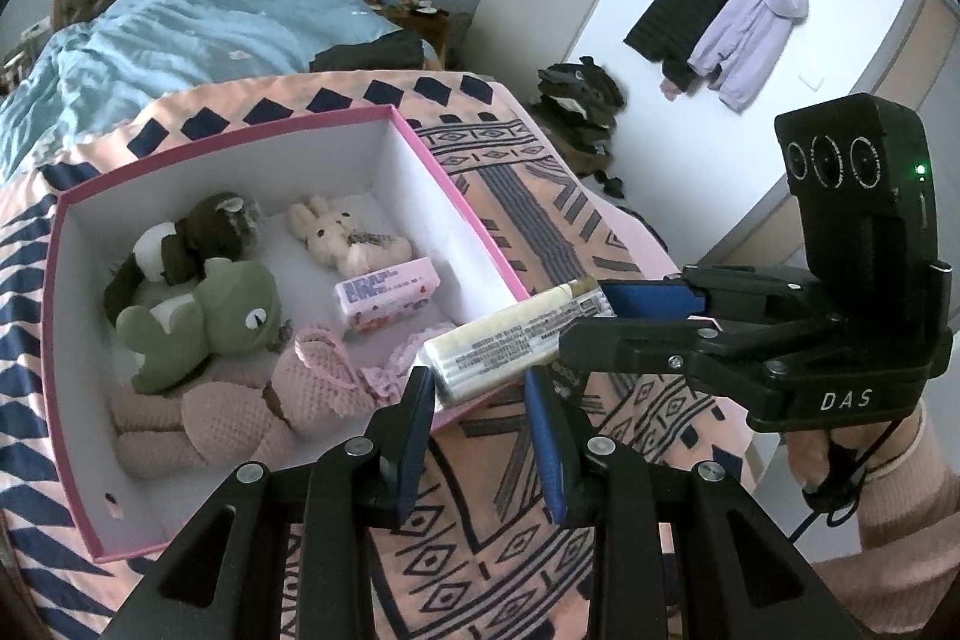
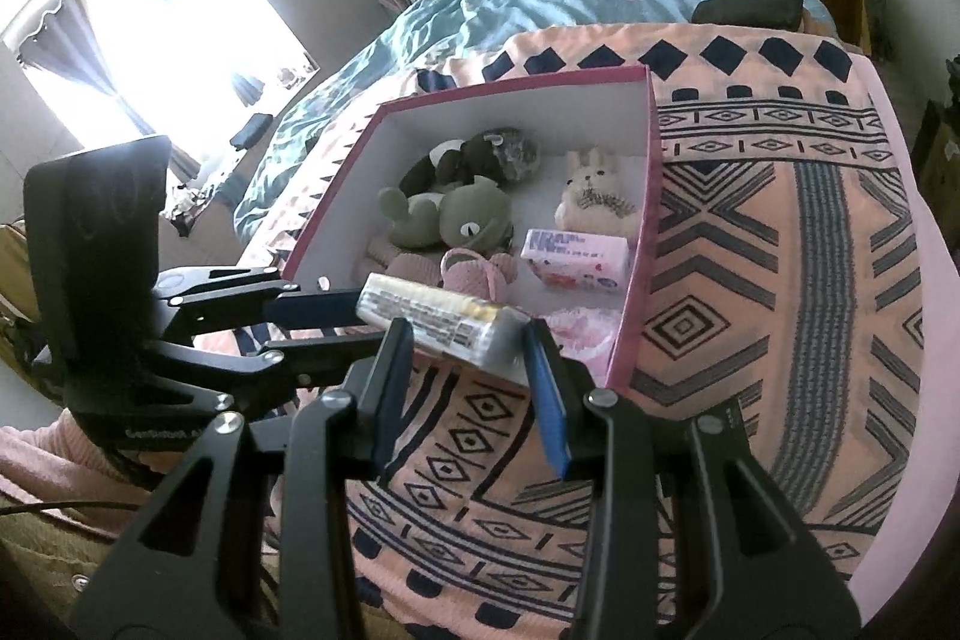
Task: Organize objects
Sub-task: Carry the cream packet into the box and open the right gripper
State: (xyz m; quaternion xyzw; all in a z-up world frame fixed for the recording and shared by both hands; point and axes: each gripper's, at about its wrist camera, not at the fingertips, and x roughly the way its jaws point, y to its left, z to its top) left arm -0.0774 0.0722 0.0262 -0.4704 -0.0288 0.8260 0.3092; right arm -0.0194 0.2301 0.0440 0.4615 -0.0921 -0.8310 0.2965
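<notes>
Bright window (image 2: 120,10) only rightward

Both tongs are built from black linked bars fastened with silver screws and tipped with blue pads (image 1: 420,436). The right tongs (image 1: 585,319) are marked "DAS", with three round lenses, a green light and a black cable. Pink striped sleeves (image 1: 900,520) are worn.
</notes>
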